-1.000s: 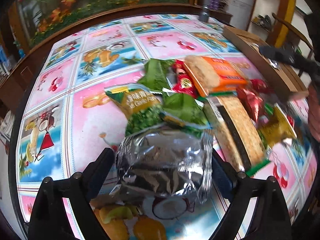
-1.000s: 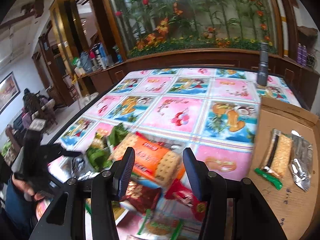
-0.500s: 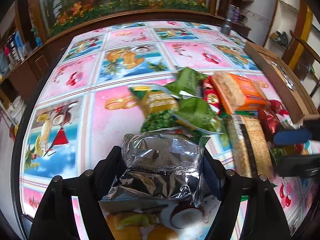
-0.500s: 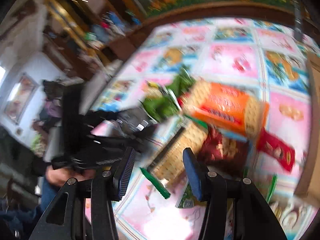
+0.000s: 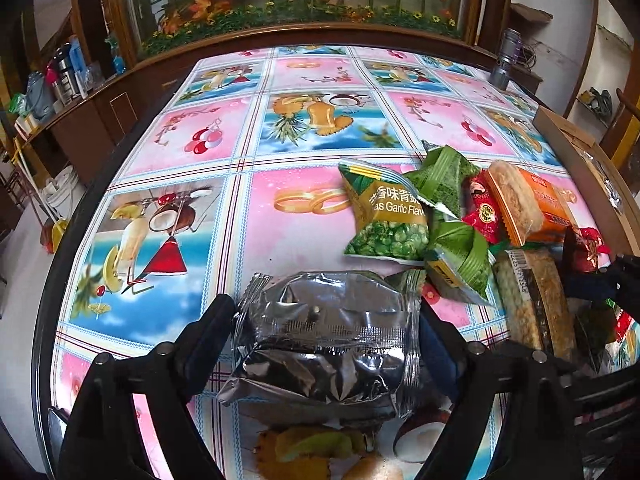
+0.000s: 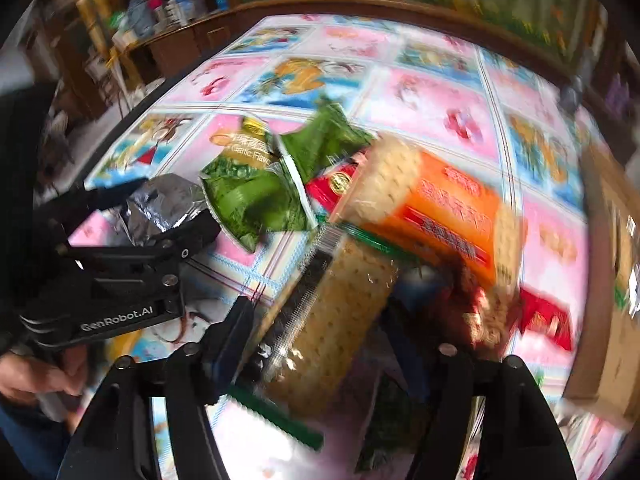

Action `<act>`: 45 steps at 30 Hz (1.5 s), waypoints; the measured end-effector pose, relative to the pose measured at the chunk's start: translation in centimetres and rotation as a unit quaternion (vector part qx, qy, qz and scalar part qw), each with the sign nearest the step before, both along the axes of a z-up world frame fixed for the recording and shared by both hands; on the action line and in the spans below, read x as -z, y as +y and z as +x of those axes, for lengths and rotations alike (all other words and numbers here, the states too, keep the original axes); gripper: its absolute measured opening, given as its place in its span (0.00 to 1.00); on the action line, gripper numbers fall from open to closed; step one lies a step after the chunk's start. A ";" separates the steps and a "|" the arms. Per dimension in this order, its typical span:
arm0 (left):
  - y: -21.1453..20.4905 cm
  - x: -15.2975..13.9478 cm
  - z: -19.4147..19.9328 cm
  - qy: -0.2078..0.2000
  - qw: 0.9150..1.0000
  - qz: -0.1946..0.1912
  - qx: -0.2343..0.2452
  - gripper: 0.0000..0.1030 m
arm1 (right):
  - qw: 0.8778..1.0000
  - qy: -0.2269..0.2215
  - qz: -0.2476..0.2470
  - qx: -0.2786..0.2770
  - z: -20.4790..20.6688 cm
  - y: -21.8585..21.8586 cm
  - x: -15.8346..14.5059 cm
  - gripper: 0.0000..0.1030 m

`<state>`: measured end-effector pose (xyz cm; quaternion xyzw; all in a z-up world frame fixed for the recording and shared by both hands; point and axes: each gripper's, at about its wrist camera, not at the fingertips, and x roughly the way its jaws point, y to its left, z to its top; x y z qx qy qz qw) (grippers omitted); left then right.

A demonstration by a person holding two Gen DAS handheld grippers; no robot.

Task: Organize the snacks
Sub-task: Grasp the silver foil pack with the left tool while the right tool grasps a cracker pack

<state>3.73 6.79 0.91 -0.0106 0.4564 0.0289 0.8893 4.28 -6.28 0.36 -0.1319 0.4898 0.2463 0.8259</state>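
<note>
The green pea packet [image 5: 386, 216] on the counter [image 5: 280, 248] carries a gold band reading "as Garlic Flav", cut off at both ends, with a line of Chinese characters above it. In the right wrist view the black body of the left claw [image 6: 160, 208], at about nine o'clock, bears "GenRobot.AI" in pale letters. The orange cracker pack [image 6: 440, 208] at about two o'clock of centre shows Chinese lettering too blurred to read.

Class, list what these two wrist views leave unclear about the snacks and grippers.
- Left wrist: whether the left gripper pinches the silver packet; the packet hides the pads.
- Right wrist: print on the orange pack, motion-blurred.
- Right wrist: dark packet under the cracker pack, hidden and blurred.
</note>
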 end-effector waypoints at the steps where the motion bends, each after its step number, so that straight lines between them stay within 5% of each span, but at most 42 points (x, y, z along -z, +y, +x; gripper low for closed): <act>1: 0.0 -0.1 0.0 -0.002 1.000 0.000 -0.003 0.80 | 1.000 -0.022 -0.009 -0.010 -0.3 0.3 0.1 0.70; 4: 0.3 -0.2 0.0 -0.005 1.000 0.000 -0.013 0.75 | 0.999 -0.042 -0.005 -0.024 -0.6 0.2 0.1 0.52; 6: 0.4 -0.2 0.1 -0.006 1.000 0.000 -0.015 0.74 | 0.997 -0.063 -0.016 -0.030 -0.9 0.0 -0.1 0.50; 22: -0.6 -0.3 0.3 -0.013 1.000 0.019 -0.005 0.71 | 0.981 -0.179 -0.043 -0.057 -3.9 0.4 -1.6 0.50; 45: -0.9 -0.5 0.1 -0.019 1.000 0.021 0.001 0.71 | 0.978 -0.197 -0.039 -0.055 -4.2 0.6 -2.1 0.50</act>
